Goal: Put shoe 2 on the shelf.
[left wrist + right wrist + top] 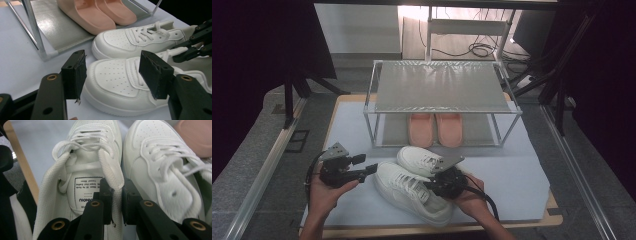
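Two white lace-up sneakers lie side by side on a pale mat. The near sneaker (407, 192) (115, 82) (85, 165) points its toe to the left. My right gripper (432, 185) (116, 205) is shut on the inner side wall of its collar. The far sneaker (417, 159) (135, 40) (162, 170) touches it. My left gripper (366, 164) (115, 72) is open just left of the near sneaker's toe, which shows between its pads without touching them.
A metal shoe rack (442, 87) stands behind the sneakers, with a pair of pink slippers (434, 130) (100, 15) on its lower shelf. The pale mat (512, 175) lies on a wooden table whose front edge (557, 215) is close to the near sneaker.
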Available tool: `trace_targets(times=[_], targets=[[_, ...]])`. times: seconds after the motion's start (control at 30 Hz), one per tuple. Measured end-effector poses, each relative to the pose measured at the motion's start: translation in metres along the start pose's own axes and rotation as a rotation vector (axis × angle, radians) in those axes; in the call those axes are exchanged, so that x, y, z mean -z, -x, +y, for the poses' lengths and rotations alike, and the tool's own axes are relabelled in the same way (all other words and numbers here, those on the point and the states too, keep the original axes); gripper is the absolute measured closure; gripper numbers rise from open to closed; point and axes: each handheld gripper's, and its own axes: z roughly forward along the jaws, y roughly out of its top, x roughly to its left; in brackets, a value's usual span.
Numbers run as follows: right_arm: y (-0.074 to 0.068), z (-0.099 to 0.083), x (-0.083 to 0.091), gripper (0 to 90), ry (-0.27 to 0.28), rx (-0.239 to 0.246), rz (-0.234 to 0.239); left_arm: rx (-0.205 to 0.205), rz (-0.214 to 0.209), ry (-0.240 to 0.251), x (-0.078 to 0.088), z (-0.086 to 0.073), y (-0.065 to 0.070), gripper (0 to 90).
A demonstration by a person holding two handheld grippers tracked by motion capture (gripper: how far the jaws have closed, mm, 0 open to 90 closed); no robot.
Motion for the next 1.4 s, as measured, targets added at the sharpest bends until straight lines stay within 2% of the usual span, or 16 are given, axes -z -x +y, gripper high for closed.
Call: trace_targets(times=[0.33, 0.43, 0.5, 0.6, 0.73, 0.93, 1.4], targets=[[0.006, -0.018, 0.015, 78.9, 0.000, -0.016, 0.000, -0.003, -0.001, -0.004, -0.001, 0.000, 0.001, 39.4], [0.005, -0.018, 0.017, 68.9, 0.012, -0.016, -0.003, -0.001, -0.001, -0.001, 0.000, 0.000, 0.001, 39.4], [0.005, -0.018, 0.024, 63.6, 0.044, -0.021, 0.003, 0.001, 0.000, -0.001, 0.000, 0.000, 0.000, 39.4], [0.009, -0.016, 0.041, 56.9, 0.095, -0.047, 0.008, 0.001, 0.000, -0.001, -0.001, 0.000, 0.001, 39.4], [0.021, -0.016, 0.052, 47.2, 0.104, -0.096, 0.017, -0.002, -0.001, -0.002, -0.001, 0.000, 0.001, 39.4], [0.031, -0.021, 0.048, 40.9, 0.090, -0.146, 0.033, -0.001, -0.001, -0.006, -0.002, 0.000, 0.001, 39.4], [0.024, -0.015, 0.031, 33.6, 0.030, -0.135, 0.039, -0.002, -0.002, -0.006, -0.002, 0.000, 0.001, 39.5]])
